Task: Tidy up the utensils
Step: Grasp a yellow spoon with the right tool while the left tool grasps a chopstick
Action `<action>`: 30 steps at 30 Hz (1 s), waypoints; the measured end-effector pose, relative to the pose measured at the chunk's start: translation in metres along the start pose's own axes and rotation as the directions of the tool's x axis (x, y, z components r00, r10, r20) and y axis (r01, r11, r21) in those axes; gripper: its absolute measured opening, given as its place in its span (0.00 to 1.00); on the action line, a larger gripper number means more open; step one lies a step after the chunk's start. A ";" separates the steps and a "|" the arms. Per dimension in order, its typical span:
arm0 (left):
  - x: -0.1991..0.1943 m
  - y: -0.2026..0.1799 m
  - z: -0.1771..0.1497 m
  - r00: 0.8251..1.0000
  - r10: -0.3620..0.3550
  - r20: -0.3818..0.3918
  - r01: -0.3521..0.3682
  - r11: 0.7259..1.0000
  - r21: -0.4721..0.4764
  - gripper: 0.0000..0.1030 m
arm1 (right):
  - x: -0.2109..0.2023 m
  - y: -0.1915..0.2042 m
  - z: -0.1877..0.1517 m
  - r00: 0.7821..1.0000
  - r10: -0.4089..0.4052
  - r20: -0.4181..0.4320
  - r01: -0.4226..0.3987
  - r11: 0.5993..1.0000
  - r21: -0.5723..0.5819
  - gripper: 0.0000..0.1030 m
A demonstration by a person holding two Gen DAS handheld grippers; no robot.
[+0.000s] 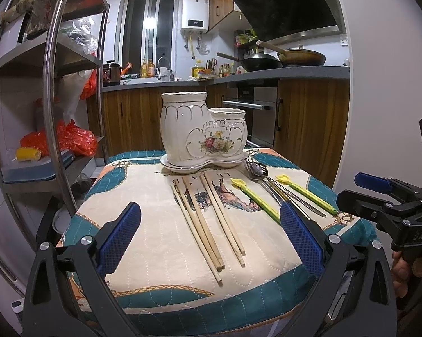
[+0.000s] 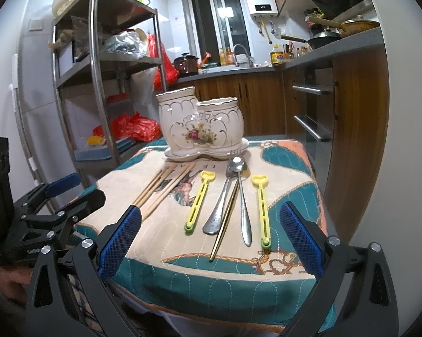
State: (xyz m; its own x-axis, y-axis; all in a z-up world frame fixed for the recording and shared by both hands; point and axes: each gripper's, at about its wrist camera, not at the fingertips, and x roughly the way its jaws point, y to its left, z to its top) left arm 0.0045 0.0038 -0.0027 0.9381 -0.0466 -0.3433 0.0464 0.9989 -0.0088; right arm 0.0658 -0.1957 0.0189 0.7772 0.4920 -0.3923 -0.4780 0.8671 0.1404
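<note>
Both spread: left gripper (image 1: 211, 238) frames the chopsticks (image 1: 208, 221), right gripper (image 2: 211, 238) the cutlery (image 2: 233, 202).

Upside-down letters "LE" on the quilted cloth (image 1: 154, 196), rest illegible.

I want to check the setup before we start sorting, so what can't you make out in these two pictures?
- Inside of the ceramic holder: hidden by its own walls in both views.
- Yellow clip: lower end behind the left gripper finger, left wrist view.
- Chopsticks: near ends behind the right gripper finger, right wrist view.
- Spoon and fork heads: overlapping, outlines unclear.
</note>
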 end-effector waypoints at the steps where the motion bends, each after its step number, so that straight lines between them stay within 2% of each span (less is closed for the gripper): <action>1: 0.001 0.001 0.001 1.000 -0.001 -0.005 0.001 1.000 -0.003 0.95 | 0.000 0.000 0.000 1.000 0.001 -0.002 -0.001 1.000 -0.002 0.95; 5: 0.004 0.006 0.004 1.000 0.008 -0.014 -0.008 1.000 -0.007 0.94 | 0.000 -0.001 0.001 1.000 0.001 -0.004 -0.001 1.000 -0.001 0.95; 7: 0.007 0.009 0.005 1.000 0.019 -0.021 -0.019 1.000 -0.001 0.91 | 0.000 -0.002 0.002 1.000 0.001 -0.008 -0.001 1.000 0.001 0.95; 11: 0.020 0.016 0.009 0.997 0.038 -0.062 -0.038 0.999 0.001 0.77 | 0.007 -0.009 0.007 0.999 -0.011 -0.030 0.011 1.000 -0.001 0.93; 15: 0.043 0.032 0.012 0.986 0.038 -0.160 -0.045 0.998 -0.040 0.66 | 0.015 -0.016 0.013 0.998 -0.027 -0.057 0.026 1.000 -0.007 0.91; 17: 0.055 0.039 0.012 0.978 0.027 -0.208 -0.041 0.997 -0.063 0.60 | 0.022 -0.020 0.015 0.996 -0.039 -0.082 0.038 0.999 -0.016 0.85; 20: 0.073 0.050 0.012 0.961 0.019 -0.275 -0.045 0.995 -0.089 0.52 | 0.031 -0.028 0.018 0.992 -0.043 -0.121 0.043 0.999 -0.008 0.71; 22: 0.085 0.054 0.013 0.950 0.017 -0.312 -0.049 0.994 -0.094 0.48 | 0.038 -0.031 0.019 0.987 -0.052 -0.151 0.050 0.999 -0.015 0.58; 23: 0.090 0.054 0.013 0.945 0.019 -0.327 -0.051 0.995 -0.091 0.44 | 0.042 -0.033 0.019 0.984 -0.056 -0.167 0.054 0.998 -0.020 0.55; 26: 0.101 0.053 0.013 0.932 0.021 -0.361 -0.050 0.996 -0.071 0.40 | 0.050 -0.035 0.020 0.978 -0.066 -0.200 0.060 0.998 -0.032 0.51; 30: 0.107 0.050 0.010 0.923 0.013 -0.385 -0.038 0.998 -0.058 0.39 | 0.056 -0.038 0.020 0.973 -0.073 -0.221 0.067 0.997 -0.035 0.49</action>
State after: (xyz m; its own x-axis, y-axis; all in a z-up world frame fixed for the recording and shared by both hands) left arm 0.1111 0.0484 -0.0301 0.7343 -0.0276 -0.6783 -0.0092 0.9987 -0.0506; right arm 0.1355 -0.1996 0.0094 0.7002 0.3981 -0.5927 -0.4393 0.8946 0.0819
